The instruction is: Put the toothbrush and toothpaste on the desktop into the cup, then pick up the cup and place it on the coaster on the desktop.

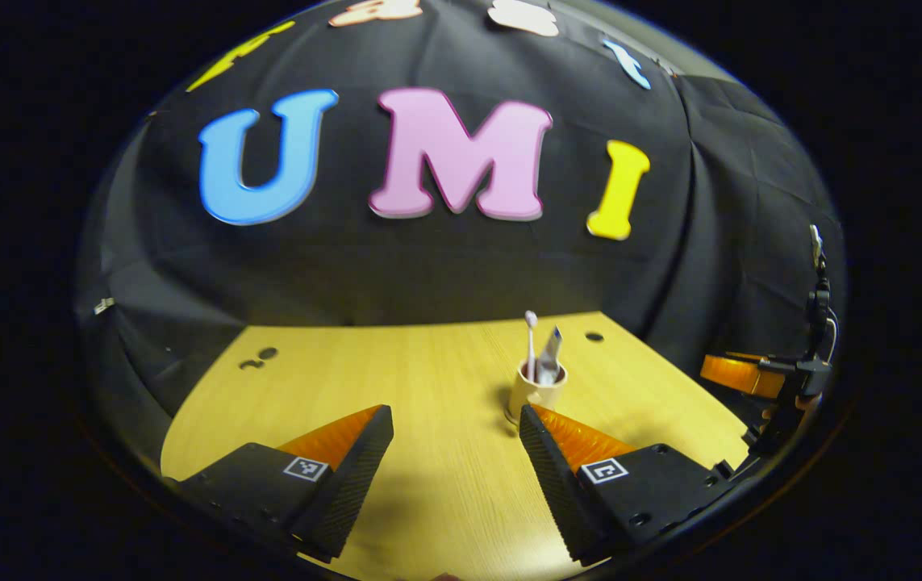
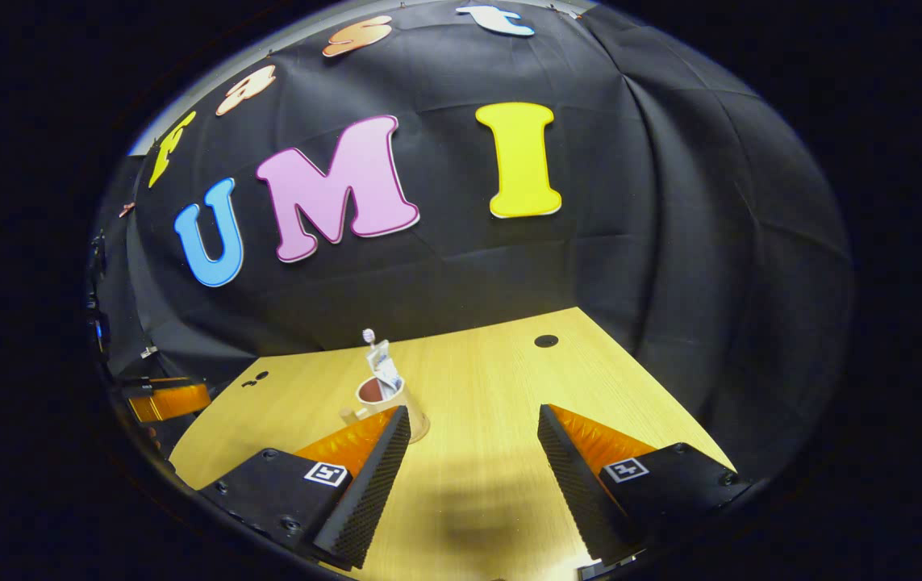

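A cream cup [image 1: 533,394] stands upright on the wooden desktop [image 1: 420,363], just beyond my left gripper's right fingertip. Out of it stick a white toothbrush [image 1: 531,335] and a toothpaste tube [image 1: 552,349]. My left gripper [image 1: 456,428] is open with nothing between its fingers. In the right gripper view the cup [image 2: 380,395], with the toothbrush [image 2: 368,336] and the toothpaste [image 2: 385,369] in it, sits behind the left fingertip, and a thin coaster edge [image 2: 422,431] shows at its base. My right gripper [image 2: 473,426] is open and holds nothing.
Round cable holes [image 1: 594,336] [image 1: 267,353] mark the desktop's far corners. The right gripper's body [image 1: 751,375] shows at the right edge of the left gripper view, and the left gripper's body [image 2: 166,399] at the left edge of the right gripper view. Black cloth walls close the back and sides.
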Action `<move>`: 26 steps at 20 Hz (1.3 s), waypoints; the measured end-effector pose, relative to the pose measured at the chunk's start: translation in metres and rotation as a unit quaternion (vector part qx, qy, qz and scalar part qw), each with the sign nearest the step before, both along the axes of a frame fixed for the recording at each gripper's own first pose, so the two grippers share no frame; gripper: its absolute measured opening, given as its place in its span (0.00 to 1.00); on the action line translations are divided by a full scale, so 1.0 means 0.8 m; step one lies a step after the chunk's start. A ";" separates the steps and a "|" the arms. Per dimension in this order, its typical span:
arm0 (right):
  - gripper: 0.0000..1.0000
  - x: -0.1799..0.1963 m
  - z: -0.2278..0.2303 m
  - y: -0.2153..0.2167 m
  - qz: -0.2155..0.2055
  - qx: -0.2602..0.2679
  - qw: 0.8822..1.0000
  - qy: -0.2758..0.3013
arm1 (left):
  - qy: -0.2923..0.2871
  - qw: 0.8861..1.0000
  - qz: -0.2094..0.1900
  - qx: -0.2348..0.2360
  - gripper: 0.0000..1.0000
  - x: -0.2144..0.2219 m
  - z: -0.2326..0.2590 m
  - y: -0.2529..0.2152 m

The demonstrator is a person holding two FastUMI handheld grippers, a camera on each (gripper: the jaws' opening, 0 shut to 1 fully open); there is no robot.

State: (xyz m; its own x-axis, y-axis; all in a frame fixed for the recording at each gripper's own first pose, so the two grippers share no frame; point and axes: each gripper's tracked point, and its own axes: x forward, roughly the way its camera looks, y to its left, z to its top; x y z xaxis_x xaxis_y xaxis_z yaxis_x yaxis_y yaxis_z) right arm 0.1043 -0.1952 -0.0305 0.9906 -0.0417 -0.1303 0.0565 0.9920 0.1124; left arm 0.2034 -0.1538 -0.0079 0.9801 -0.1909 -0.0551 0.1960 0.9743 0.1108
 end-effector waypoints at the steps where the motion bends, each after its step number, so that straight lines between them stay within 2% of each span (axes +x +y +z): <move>1: 0.98 -0.013 0.007 0.009 0.001 0.000 1.000 -0.004 | -0.027 0.999 0.009 -0.016 0.98 -0.020 0.017 0.012; 4: 0.98 -0.051 0.019 0.036 0.004 0.005 1.000 -0.013 | -0.093 0.994 0.036 -0.034 0.98 -0.078 0.046 0.048; 6: 0.98 -0.077 0.022 0.052 0.011 0.008 1.000 -0.007 | -0.134 0.989 0.065 -0.007 0.97 -0.111 0.065 0.076; 8: 0.98 -0.102 0.032 0.068 0.016 0.013 1.000 -0.010 | -0.144 0.986 0.076 0.020 0.97 -0.140 0.069 0.092; 12: 0.98 -0.146 0.057 0.092 0.011 0.010 0.999 -0.039 | -0.146 0.986 0.080 -0.026 0.97 -0.186 0.076 0.106; 14: 0.98 -0.161 0.053 0.103 0.010 0.009 0.999 -0.039 | -0.177 0.981 0.077 -0.031 0.98 -0.206 0.086 0.109; 17: 0.98 -0.173 0.050 0.117 0.018 0.015 0.999 -0.035 | -0.215 0.976 0.037 -0.020 0.97 -0.233 0.084 0.091; 20: 0.98 -0.187 0.063 0.127 0.029 0.007 0.998 -0.053 | -0.237 0.970 0.008 -0.048 0.97 -0.253 0.081 0.085; 22: 0.98 -0.192 0.065 0.130 0.033 0.003 0.998 -0.062 | -0.251 0.965 0.009 -0.068 0.97 -0.264 0.079 0.090; 26: 0.98 -0.203 0.062 0.140 0.045 -0.002 0.997 -0.064 | -0.240 0.969 0.020 -0.059 0.97 -0.280 0.059 0.097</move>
State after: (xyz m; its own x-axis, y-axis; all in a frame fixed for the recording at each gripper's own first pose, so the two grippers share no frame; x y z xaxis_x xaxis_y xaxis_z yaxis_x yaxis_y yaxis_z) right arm -0.0582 -0.0834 0.0191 0.9988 0.0488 -0.0033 -0.0482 0.9929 0.1091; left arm -0.0207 -0.0758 0.0393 0.8941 -0.1285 0.4291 0.1105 0.9916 0.0668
